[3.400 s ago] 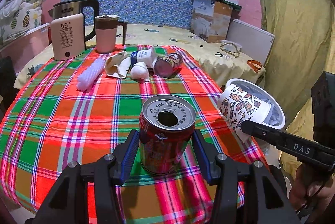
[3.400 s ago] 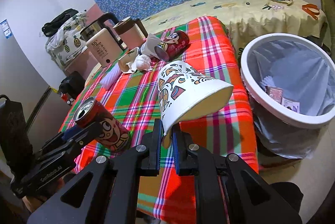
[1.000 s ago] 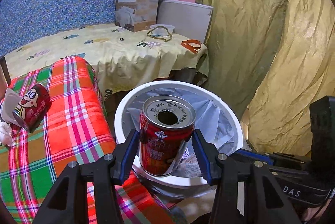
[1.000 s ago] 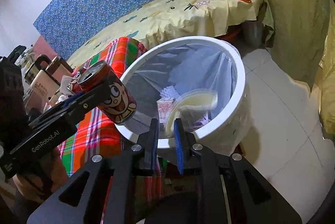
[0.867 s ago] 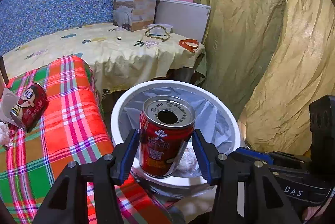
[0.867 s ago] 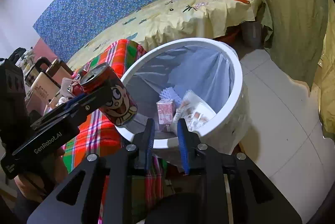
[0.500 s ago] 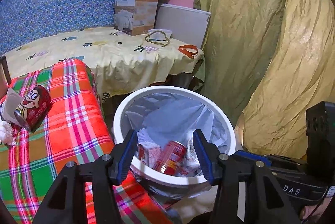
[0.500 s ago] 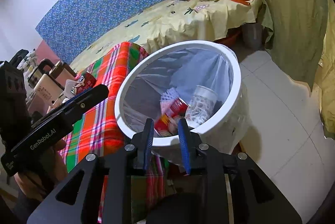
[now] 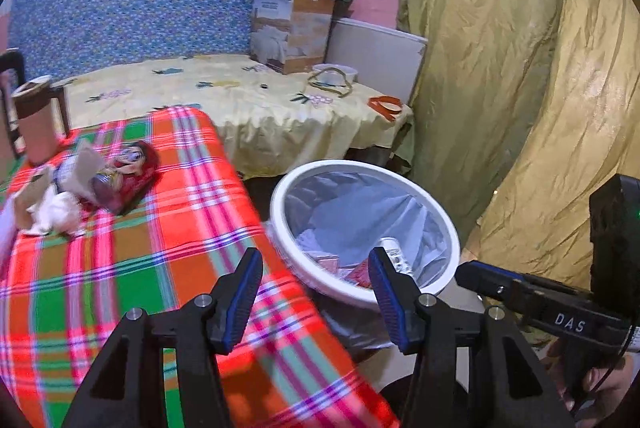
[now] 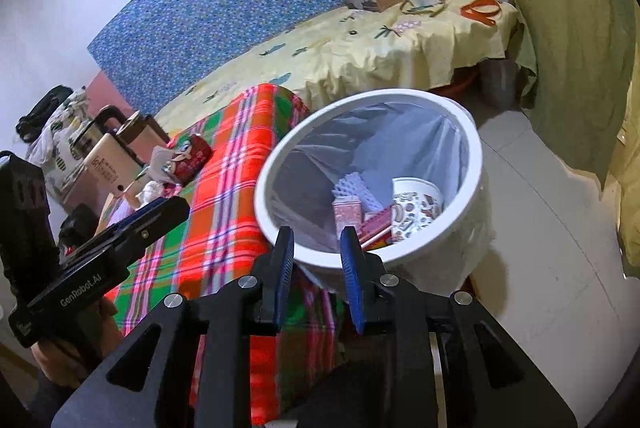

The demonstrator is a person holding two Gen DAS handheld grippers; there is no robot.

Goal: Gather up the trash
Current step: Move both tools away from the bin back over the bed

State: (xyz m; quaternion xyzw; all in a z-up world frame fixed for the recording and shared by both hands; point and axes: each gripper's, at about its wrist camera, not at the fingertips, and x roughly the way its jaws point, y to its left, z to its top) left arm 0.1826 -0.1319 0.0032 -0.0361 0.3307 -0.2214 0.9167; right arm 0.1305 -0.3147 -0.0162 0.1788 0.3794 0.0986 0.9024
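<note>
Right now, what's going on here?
A person with a handheld gripper in each hand is clearing trash off a plaid-covered table into a white lined bin beside it. Both the left gripper and the right gripper are empty with jaws open; the right jaws have just been opening, nothing between them. A patterned paper cup and a red can lie in the bin. Another red can and crumpled paper scraps wait on the table.

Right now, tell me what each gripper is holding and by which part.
Nothing is held. The left gripper and the right gripper both have open, empty jaws; the patterned cup lies in the bin.
</note>
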